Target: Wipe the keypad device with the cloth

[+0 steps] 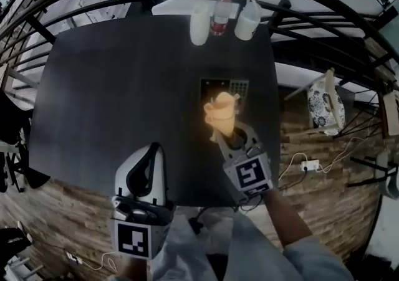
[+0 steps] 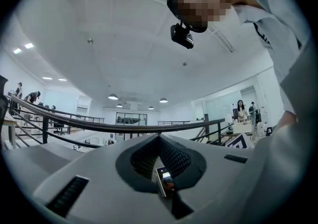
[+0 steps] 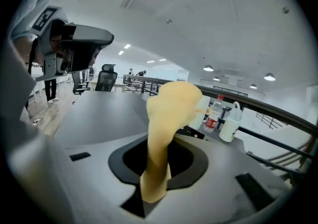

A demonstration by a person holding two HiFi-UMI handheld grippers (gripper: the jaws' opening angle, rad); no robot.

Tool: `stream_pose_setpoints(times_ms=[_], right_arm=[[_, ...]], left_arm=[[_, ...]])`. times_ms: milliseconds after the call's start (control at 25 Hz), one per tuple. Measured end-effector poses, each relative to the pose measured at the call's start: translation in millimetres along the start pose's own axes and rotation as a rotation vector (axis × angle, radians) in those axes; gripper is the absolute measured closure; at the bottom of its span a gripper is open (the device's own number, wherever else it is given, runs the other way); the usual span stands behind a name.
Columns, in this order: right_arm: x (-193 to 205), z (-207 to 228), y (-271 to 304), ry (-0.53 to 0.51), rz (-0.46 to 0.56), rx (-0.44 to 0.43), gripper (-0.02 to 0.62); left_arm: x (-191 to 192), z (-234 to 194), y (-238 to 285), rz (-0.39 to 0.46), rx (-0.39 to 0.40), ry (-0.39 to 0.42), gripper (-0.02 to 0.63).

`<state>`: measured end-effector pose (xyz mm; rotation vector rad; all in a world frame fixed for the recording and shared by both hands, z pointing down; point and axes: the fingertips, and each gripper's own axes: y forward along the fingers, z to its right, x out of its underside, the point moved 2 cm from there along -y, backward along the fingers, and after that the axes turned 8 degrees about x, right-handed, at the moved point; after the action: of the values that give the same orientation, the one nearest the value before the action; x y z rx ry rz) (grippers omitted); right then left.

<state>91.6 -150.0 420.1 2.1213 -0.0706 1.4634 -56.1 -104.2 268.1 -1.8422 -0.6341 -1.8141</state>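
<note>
No print can be read: the bottle (image 1: 219, 14) at the far edge of the table (image 1: 112, 99) has a red label, but its writing is too small to make out, and each gripper's cube shows only a black-and-white square marker. The keypad device (image 1: 239, 89) lies flat on the right half of the table, closer to the right edge than the left and about midway between the far and near edges. Its grey grid of keys shows on its right side. The right gripper (image 1: 225, 134) is clamped on the yellow cloth (image 1: 221, 110), which bunches up past the jaws and covers the near part of the keypad device. Whether the cloth touches the device cannot be told. The left gripper (image 1: 154, 151) is over the near edge of the table, well apart from the device, with its jaws closed together and nothing between them; its camera looks up at the ceiling. Beside the bottle at the far edge stand a white cup (image 1: 199, 23) and a white jug (image 1: 247, 19). A patterned chair (image 1: 324, 104) stands off the right edge, and a power strip (image 1: 310, 165) lies on the wooden floor.
</note>
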Motion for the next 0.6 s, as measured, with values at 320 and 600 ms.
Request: stream_pose_setpoints(times_ms=[320,600], right_arm=[[17,-24,49,-0.145,-0.04,-0.215,0.525],[33,-32,74,-0.178,-0.088,-0.286,0.526]], left_arm=[[-1,-7,-2,-0.025,-0.118,0.011,0.594],[5,-11,-8,-0.055,-0.193,0.01,0.594]])
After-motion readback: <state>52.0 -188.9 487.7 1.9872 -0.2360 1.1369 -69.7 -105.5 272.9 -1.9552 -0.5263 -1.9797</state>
